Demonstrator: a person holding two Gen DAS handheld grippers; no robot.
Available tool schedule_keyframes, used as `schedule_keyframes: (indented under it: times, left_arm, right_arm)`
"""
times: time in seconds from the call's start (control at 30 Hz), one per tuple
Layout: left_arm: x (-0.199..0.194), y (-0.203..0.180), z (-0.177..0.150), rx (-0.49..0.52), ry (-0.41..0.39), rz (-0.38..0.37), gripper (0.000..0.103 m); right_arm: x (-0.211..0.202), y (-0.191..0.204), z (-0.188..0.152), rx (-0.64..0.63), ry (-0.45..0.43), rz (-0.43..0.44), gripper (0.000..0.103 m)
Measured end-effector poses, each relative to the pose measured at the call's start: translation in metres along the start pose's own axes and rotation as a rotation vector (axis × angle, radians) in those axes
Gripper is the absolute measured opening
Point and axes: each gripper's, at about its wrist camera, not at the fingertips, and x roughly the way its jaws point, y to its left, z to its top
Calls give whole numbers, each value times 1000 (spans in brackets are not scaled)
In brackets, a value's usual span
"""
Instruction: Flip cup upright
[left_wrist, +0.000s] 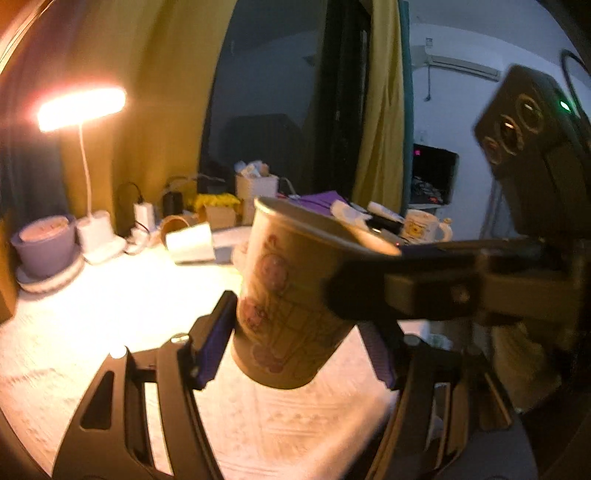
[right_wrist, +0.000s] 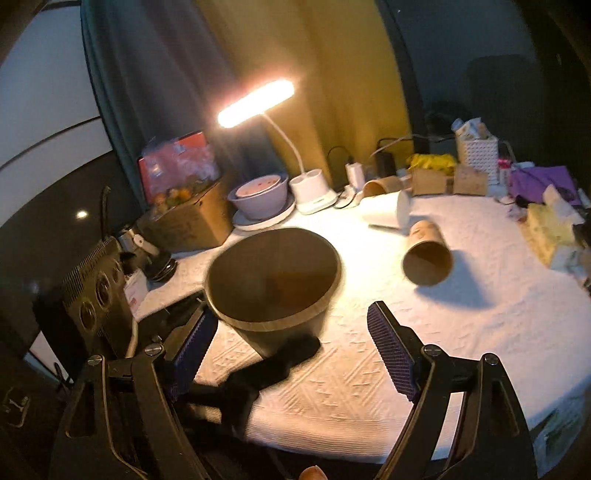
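My left gripper (left_wrist: 295, 317) has its purple pads closed on the lower wall of the patterned paper cup (left_wrist: 288, 280), one pad on each side. As far as the blur lets me judge, this grip alone carries the cup. My right gripper (right_wrist: 293, 314) is spread wide. Its left pad sits just beside the cup's wall and its right pad is well clear, so it clamps nothing. From the left wrist view, one black finger (left_wrist: 351, 291) of that right gripper lies across the cup's upper side near the rim.

The worry is the thin paper. If I squeeze harder with the left, the wall could buckle and the cup could pop out. If the right finger pushes against the rim while the left is clamped, the cup could twist in the pads or crease. Setting it down at this tilt, or letting go early, could make it tip over onto the tablecloth (right_wrist: 461, 332).

The cup is in the air above the cloth, mouth up and leaning. In the right wrist view its open mouth (right_wrist: 273, 269) faces my camera, low between the right fingers and nearer the left one. I judge the flip nearly done, with only the set-down left.

Further out, a brown cup (right_wrist: 428, 258) and a white cup (right_wrist: 391, 212) lie on their sides, with the lit desk lamp (right_wrist: 258, 99) behind them.
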Motion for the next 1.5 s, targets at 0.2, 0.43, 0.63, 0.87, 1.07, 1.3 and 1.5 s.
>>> schedule_keyframes:
  times: [0.2,0.43,0.63,0.87,1.07,1.3,1.5]
  left_arm:
    - [-1,-4,-9,1,-23,-63,66]
    - [-2,3,-15,-22,-25,-94,68]
    - [-4,8,-22,-46,-16,-92,70]
    - [0,23,-39,-118,60,-59,84]
    - [-11,47,-46,-175,75,13,84]
    - [-30,87,-44,-225,24,157,84]
    - [-34,116,-52,-322,5,213,84]
  right_arm:
    - [20,2,-4,-19,50,20,85]
    - [34,4,-8,-51,86,29,70]
    - [43,10,-6,-85,100,33,65]
    - [57,3,2,-99,94,-8,66]
    - [75,0,13,-153,56,-89,66]
    - [106,-5,16,-213,21,-189,66]
    - [136,0,3,-273,42,-236,66]
